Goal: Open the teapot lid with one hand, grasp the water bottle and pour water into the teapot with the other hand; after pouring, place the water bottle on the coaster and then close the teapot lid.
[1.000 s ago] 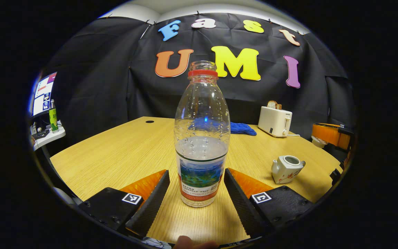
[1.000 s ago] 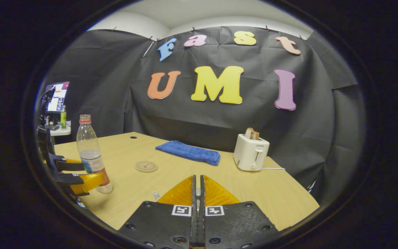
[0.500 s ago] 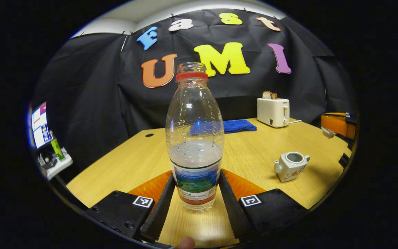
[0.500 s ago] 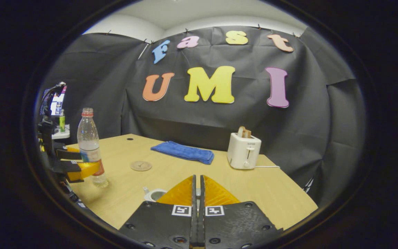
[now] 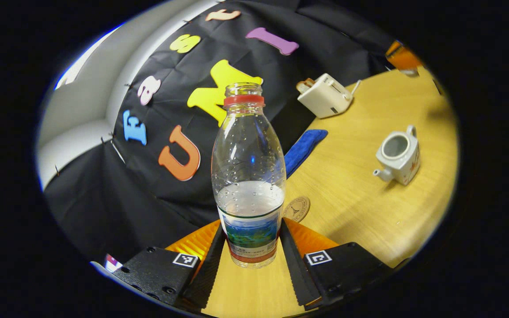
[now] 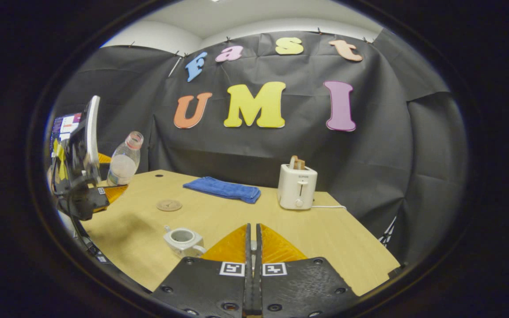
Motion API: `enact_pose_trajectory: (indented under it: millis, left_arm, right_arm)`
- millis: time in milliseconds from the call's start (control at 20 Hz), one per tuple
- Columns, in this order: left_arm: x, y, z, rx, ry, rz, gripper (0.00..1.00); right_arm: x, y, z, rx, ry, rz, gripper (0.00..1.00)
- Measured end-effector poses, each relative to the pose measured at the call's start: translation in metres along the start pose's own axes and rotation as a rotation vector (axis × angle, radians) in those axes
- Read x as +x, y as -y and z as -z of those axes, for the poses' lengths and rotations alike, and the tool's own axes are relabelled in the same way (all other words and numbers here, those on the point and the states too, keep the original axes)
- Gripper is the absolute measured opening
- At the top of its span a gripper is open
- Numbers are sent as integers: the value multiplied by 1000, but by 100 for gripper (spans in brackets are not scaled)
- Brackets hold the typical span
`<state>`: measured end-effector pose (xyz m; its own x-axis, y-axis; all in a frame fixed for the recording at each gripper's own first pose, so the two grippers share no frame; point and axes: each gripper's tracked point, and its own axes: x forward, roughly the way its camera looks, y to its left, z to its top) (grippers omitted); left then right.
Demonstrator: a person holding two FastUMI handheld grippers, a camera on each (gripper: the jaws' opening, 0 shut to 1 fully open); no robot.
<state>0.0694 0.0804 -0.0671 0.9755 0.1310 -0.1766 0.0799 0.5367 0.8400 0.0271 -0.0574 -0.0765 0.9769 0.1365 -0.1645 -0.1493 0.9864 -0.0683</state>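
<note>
With bottle (image 5: 248, 176) now lifted and tilting toward open teapot (image 5: 397, 154), left gripper (image 5: 250, 247) clamps it; right gripper (image 6: 252, 247) closed, contents hidden; pour imminent.

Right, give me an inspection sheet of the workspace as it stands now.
Surface: wooden table, dry as far as seen.
Job's things: bottle uncapped, part full, tilted and off the table in the left gripper; teapot open, lid not made out; coaster bare.
Clutter: blue cloth; toaster with bread in it.
Grippers: left shut on the bottle; right gripper shut, whether it pinches something cannot be told.
Cables: toaster cord along the table's far edge.
Surroundings: black cloth wall; screen beyond the table.
</note>
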Motion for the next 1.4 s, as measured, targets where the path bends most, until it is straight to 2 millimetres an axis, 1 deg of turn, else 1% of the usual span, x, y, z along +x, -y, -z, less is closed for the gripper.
enact_pose_trajectory:
  millis: [50,100,150,200,350,400,500,550,600,650,700,850,900,1000,1200,1250,1300,1400]
  left_arm:
    - [2,0,-1,50,-6,4,73]
    - [4,1,-1,95,-13,5,73]
    - [5,3,-4,143,-14,5,72]
    - [6,4,-4,199,-14,1,73]
    - [0,11,-6,360,3,-9,73]
    - [-2,15,-7,399,8,-5,72]
    - [-4,20,-11,452,17,7,72]
    - [-4,22,-14,480,24,6,72]
    - [-4,24,-18,513,33,-1,72]
    - [-4,24,-22,546,38,-5,73]
    - [-3,26,-24,572,41,-3,72]
    - [0,29,-25,641,47,12,72]
    - [0,31,-26,666,51,19,72]
    - [3,34,-26,706,46,33,72]
    - [5,39,-25,776,42,51,73]
    - [5,39,-24,788,42,53,72]
    - [7,40,-26,799,43,55,72]
    - [8,39,-29,827,44,48,73]
  right_arm:
    - [-2,4,1,2,-1,1,0]
    - [-4,8,3,3,-1,2,0]
    - [-6,11,5,6,-1,2,2]
    - [-6,13,6,9,-2,1,0]
    - [-9,21,11,15,-5,-1,0]
    - [-10,24,13,14,-6,0,2]
    - [-11,28,18,8,-10,3,2]
    - [-12,29,19,5,-11,5,0]
    - [-13,31,21,5,-11,5,0]
    - [-15,32,22,8,-11,6,2]
    - [-16,32,24,12,-11,6,2]
    - [-19,33,26,21,-12,6,2]
    - [-19,33,28,22,-13,6,0]
    - [-19,33,29,24,-16,4,0]
    - [-21,34,28,25,-8,7,0]
    - [-21,34,28,24,-6,8,2]
    - [-21,33,28,24,-6,8,2]
    - [-21,34,29,24,-6,7,0]
